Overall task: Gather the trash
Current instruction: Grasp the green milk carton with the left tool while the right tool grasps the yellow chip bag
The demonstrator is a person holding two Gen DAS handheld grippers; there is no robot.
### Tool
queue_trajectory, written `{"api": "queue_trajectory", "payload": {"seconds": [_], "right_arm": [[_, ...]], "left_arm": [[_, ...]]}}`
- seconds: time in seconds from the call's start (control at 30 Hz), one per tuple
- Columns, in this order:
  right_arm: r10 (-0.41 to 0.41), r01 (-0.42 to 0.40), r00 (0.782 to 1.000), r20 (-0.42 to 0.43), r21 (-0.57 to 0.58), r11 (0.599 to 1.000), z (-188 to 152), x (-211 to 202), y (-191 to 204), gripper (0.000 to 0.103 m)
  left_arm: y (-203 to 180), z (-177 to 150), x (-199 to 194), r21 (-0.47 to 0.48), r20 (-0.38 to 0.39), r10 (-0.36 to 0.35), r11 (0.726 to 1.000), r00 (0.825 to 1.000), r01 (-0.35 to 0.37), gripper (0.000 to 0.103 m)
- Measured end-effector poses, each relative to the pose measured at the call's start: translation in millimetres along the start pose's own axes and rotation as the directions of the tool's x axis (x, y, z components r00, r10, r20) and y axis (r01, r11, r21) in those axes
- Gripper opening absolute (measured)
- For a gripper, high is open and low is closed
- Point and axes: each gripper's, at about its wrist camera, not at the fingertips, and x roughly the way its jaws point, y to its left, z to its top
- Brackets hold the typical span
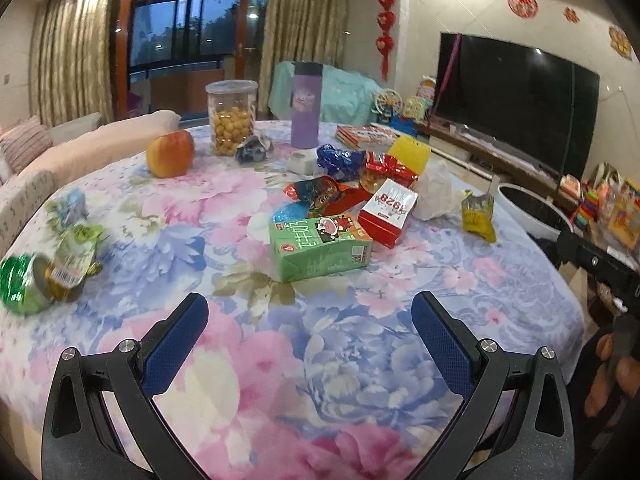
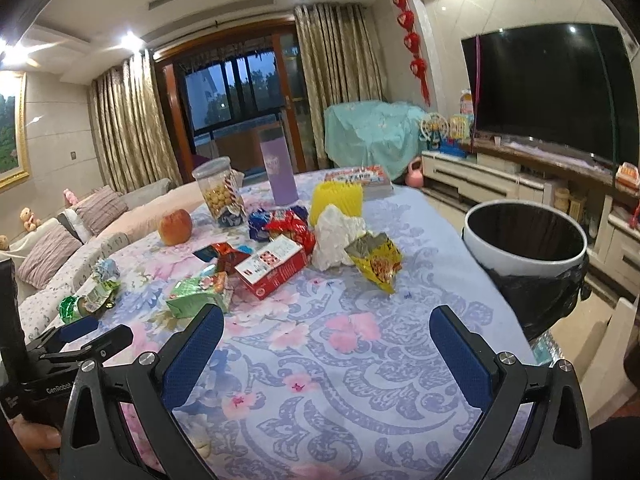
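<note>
Trash lies across the floral tablecloth [image 1: 320, 360]. A green milk carton [image 1: 320, 250] sits just ahead of my open left gripper [image 1: 310, 308], with a red and white box [image 1: 386, 212] and crumpled wrappers [image 1: 320, 192] behind it. A yellow snack bag [image 1: 478, 216] and white crumpled paper [image 1: 436, 192] lie further right. In the right wrist view my right gripper [image 2: 326, 320] stands open and empty over the cloth, short of the yellow snack bag [image 2: 376, 260] and the red box [image 2: 276, 272]. A white bin with a black liner [image 2: 524, 240] stands off the table's right edge.
An apple [image 1: 170, 154], a jar of snacks [image 1: 232, 118], a purple bottle [image 1: 306, 106] and a book [image 1: 366, 136] stand at the table's far side. A green can [image 1: 24, 284] and wrappers [image 1: 76, 248] lie at the left. A sofa is left, a TV right.
</note>
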Motion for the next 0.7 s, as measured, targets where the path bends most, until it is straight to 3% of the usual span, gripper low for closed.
{"api": "queue_trajectory", "payload": {"seconds": [0.43,0.7], "right_arm": [[-0.002,0.007,0.994,-0.11,0.044,0.999,17.3,51.1,-28.5,0.103],[-0.006,0.012,0.981,-0.192,0.031,0.999,29.7,92.3,-39.0,0.103]], "left_arm": [[14.7,33.8,66.0,0.136,-0.131,-0.065,0.987,0.989,0.083,0.103],[17.3,51.7,109.3,0.192,-0.226,-0.12,0.967,0.967,0.165,0.103]]}}
